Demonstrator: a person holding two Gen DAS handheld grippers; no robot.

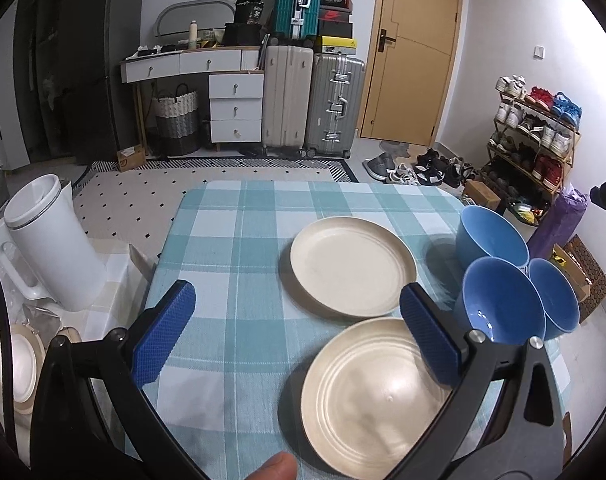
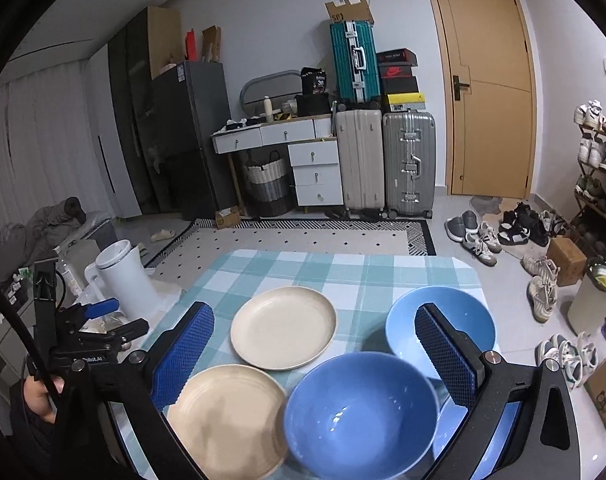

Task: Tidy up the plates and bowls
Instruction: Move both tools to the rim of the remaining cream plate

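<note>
Three bowls (image 1: 499, 308): blue, nothing inside, clustered at my table's (image 1: 231, 248) right edge.
Plates (image 1: 353, 266): two cream, bare, side by side.
Left gripper (image 1: 297, 308): spread wide.
Right gripper (image 2: 315, 340): spread wide.

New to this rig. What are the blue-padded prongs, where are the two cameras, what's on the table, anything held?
No robot here: a person holds a two-finger gripper in each hand, and a fisheye camera on each looks forward along its blue-padded fingers. One picture comes from the left gripper, the other from the right gripper. Both are open and hold nothing. On the checked tablecloth lie two cream plates, the far plate and the near plate, with three blue bowls grouped to their right. A white kettle stands off to the left.
</note>
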